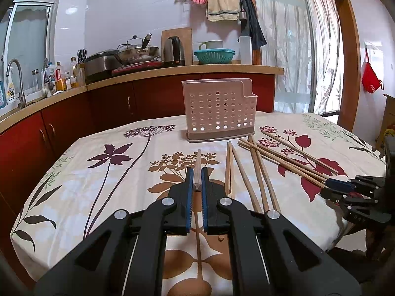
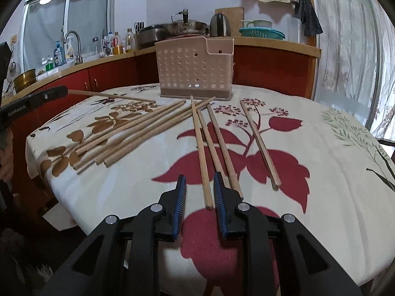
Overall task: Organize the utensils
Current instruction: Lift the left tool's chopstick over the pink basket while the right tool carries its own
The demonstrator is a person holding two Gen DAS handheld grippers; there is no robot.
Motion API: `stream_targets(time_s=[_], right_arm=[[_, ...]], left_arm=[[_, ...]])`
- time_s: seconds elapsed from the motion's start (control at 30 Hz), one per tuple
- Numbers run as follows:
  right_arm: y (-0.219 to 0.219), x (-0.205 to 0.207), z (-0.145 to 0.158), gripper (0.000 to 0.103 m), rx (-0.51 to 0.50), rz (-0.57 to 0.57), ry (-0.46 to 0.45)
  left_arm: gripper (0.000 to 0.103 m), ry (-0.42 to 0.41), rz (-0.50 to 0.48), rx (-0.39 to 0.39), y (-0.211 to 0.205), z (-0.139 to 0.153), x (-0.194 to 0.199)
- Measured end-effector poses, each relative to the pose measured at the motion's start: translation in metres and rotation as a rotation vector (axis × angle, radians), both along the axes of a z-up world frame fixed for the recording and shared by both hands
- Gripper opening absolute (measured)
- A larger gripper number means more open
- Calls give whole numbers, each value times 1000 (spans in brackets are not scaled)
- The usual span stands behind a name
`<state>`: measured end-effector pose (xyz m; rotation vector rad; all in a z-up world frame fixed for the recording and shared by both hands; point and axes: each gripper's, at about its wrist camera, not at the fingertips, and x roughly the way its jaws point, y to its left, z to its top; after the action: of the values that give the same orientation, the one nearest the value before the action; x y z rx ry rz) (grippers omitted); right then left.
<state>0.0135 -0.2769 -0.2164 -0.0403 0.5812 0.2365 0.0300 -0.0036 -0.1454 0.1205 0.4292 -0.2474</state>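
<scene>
Wooden chopsticks (image 1: 256, 170) are seen scattered over a flowered tablecloth (image 1: 98, 172) on the bench in the left wrist view. The left claw (image 1: 196, 172) is closed on a single chopstick (image 1: 198, 165), which is held lengthwise between the blue pads and points toward the perforated pink utensil holder (image 1: 218, 112). That holder is stood upright near the far edge of the bench, well apart from the claw. The right claw (image 1: 330, 188) is seen at the right edge, low by the near ends of several loose chopsticks. A kitchen counter (image 1: 172, 70) with pots and a kettle is seen behind.

In the right wrist view, the right claw (image 2: 197, 187) is held narrowly parted, its pads not pressed on anything. The near end of one chopstick (image 2: 203, 162) is found between the fingers, lying on the cloth just inside the right pad (image 2: 219, 197). Three more chopsticks are laid beside it to the right, and a looser bundle (image 2: 128, 133) is spread to the left. The holder (image 2: 195, 67) is seen beyond them. The left claw (image 2: 56, 92) is seen at the left edge, with its chopstick (image 2: 111, 96) carried above the bench.
</scene>
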Motion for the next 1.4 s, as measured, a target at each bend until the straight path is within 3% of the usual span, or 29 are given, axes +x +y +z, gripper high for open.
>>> stream_targets(time_s=[0.2,0.37,0.63,0.93,1.4], right_arm=[[-2,-4,-2,24,4,11,-21],[1,-6,-3,7,13,44,-30],[-1,-6,4,6,21,24,-38],[5,-18,61,6,36,15,-178],[12,-8,135,6,78,26,-345]], left_arm=[[7,7,-3,1,-2,-2,0],[7,12,-3,0,-2,-5,-1],[7,15,-2,0,-3,-7,-2],[7,-2,10,-7,0,0,-2],[7,-85,29,-40,7,41,-6]])
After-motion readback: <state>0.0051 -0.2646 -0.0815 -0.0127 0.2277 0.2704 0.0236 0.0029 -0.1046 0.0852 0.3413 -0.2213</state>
